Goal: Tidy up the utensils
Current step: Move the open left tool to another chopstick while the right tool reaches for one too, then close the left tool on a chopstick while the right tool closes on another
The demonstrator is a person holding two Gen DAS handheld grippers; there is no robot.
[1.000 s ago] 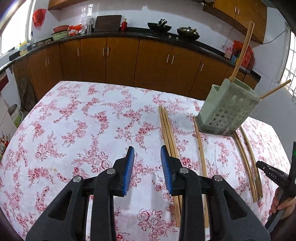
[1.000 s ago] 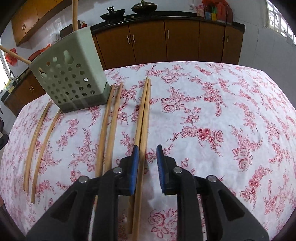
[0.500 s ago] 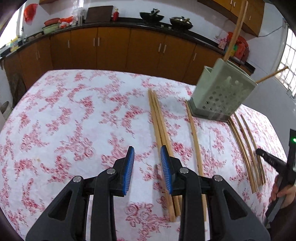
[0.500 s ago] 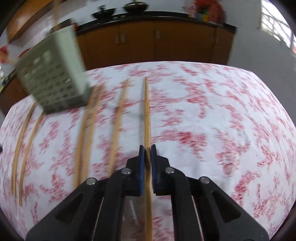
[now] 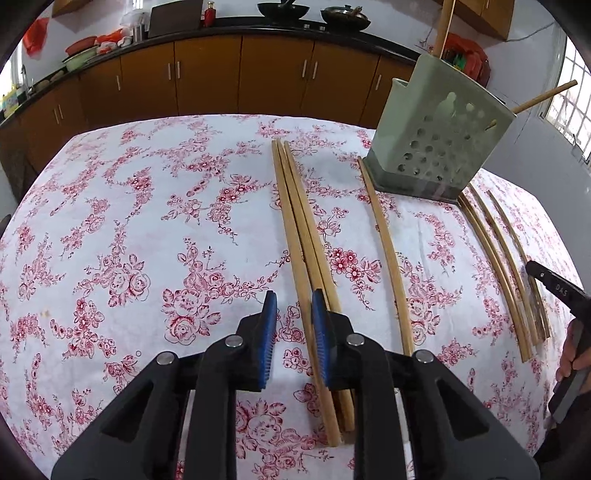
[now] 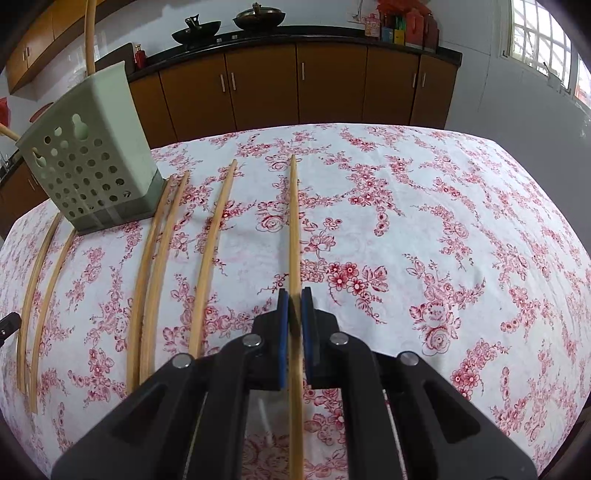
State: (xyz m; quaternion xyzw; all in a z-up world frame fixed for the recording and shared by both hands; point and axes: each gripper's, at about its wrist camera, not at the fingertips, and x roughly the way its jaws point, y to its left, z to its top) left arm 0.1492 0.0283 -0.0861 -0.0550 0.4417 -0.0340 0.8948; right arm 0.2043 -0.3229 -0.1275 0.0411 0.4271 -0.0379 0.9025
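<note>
Several long wooden chopsticks lie on the floral tablecloth (image 5: 147, 221). My right gripper (image 6: 294, 314) is shut on one chopstick (image 6: 293, 221), which points away along the fingers. My left gripper (image 5: 293, 332) is open, low over the cloth, with a bundle of chopsticks (image 5: 299, 221) running past its right finger. A pale green perforated utensil holder (image 5: 439, 144) stands at the back right with two chopsticks in it; it also shows in the right wrist view (image 6: 88, 162), at the back left. More chopsticks (image 6: 210, 251) lie left of the held one.
Brown kitchen cabinets (image 5: 207, 81) with a dark counter run behind the table. Woks (image 6: 195, 31) sit on the counter. The right gripper's body and the hand holding it (image 5: 569, 332) show at the right edge of the left wrist view.
My right gripper closed on one chopstick and carried it right, away from its partner. My left gripper moved in closer to the chopstick bundle and stayed open.
</note>
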